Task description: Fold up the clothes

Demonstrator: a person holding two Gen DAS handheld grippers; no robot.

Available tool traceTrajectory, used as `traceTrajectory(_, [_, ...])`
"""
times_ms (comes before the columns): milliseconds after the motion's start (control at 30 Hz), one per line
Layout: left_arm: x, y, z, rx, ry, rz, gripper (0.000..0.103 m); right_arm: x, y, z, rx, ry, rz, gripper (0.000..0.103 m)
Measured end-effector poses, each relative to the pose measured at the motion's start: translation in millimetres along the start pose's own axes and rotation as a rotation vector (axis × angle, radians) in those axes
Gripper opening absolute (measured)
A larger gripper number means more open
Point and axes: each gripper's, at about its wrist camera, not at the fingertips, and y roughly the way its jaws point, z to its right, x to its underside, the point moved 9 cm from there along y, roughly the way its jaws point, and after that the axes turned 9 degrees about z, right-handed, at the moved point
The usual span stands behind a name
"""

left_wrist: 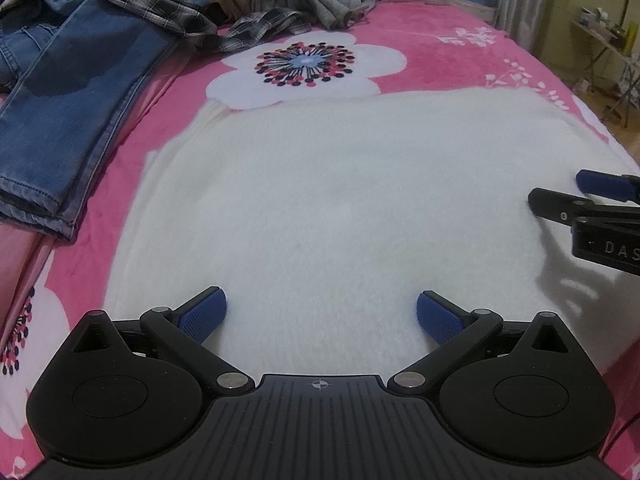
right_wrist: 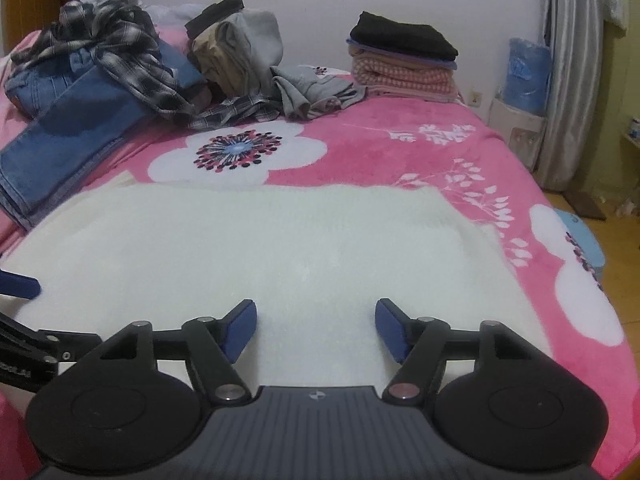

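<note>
Hovering with both jaws spread and nothing held, the left claw (left_wrist: 321, 312) and right claw (right_wrist: 316, 326) are poised over the near edge of the white garment (left_wrist: 340, 184) spread flat on the bed (right_wrist: 400, 148) (fold stage undetermined); any grasp is best taken at matching edge points, lifted evenly.

A white fuzzy garment (left_wrist: 340, 208) lies spread flat across the near part of a pink flowered blanket (left_wrist: 436, 40), its far edge straight and its surface smooth, with a ribbed strip showing along its left side. To the left, blue jeans (right_wrist: 68, 128) stretch lengthwise with the legs laid together, hems toward the near edge. A crumpled plaid shirt (right_wrist: 120, 52) rests on top of the jeans, beside a heap of grey and tan clothes (right_wrist: 244, 52). Farther back sits a neat stack of folded clothes (right_wrist: 404, 60), black on top, checked pink below.
</note>
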Motion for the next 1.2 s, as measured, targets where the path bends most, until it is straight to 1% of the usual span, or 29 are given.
traceTrajectory(200, [1, 0, -1, -0.003, -0.002, 0.002, 0.103, 0, 2, -4, 0.005, -0.013, 0.002, 0.077])
traceTrajectory(267, [1, 0, -1, -0.005, -0.002, 0.001, 0.103, 3, 3, -7, 0.004, -0.036, 0.001, 0.083])
traceTrajectory(333, [1, 1, -1, -0.005, -0.003, 0.001, 0.103, 4, 4, -11, 0.011, -0.07, 0.0, 0.084])
traceTrajectory(433, [1, 0, -1, -0.006, -0.004, 0.004, 0.103, 0, 2, -12, 0.019, -0.063, 0.009, 0.084])
traceTrajectory(533, [1, 0, -2, -0.004, -0.008, 0.007, 0.103, 1, 0, -15, 0.007, -0.072, 0.021, 0.084])
traceTrajectory(600, [1, 0, -3, 0.001, -0.011, 0.014, 0.103, 8, 5, -17, 0.001, -0.087, 0.001, 0.088])
traceTrajectory(667, [1, -1, -3, 0.008, -0.014, 0.025, 0.103, 12, 8, -19, 0.003, -0.112, 0.01, 0.094])
traceTrajectory(833, [2, -3, -5, 0.026, -0.022, 0.052, 0.103, 9, 5, -21, -0.004, -0.084, -0.002, 0.095])
traceTrajectory(933, [1, -9, -8, 0.059, -0.048, 0.092, 0.103, 8, 4, -28, -0.024, -0.086, -0.002, 0.096])
traceTrajectory(1000, [0, -14, -10, 0.081, -0.066, 0.121, 0.103, 12, 8, -30, -0.023, -0.114, -0.006, 0.098])
traceTrajectory(1067, [-5, -25, -17, 0.1, -0.09, 0.178, 0.103, 14, 11, -28, -0.033, -0.111, -0.004, 0.102])
traceTrajectory(1200, [-19, -49, -46, 0.111, -0.159, 0.316, 0.103, 16, 11, -27, -0.046, -0.112, -0.012, 0.102])
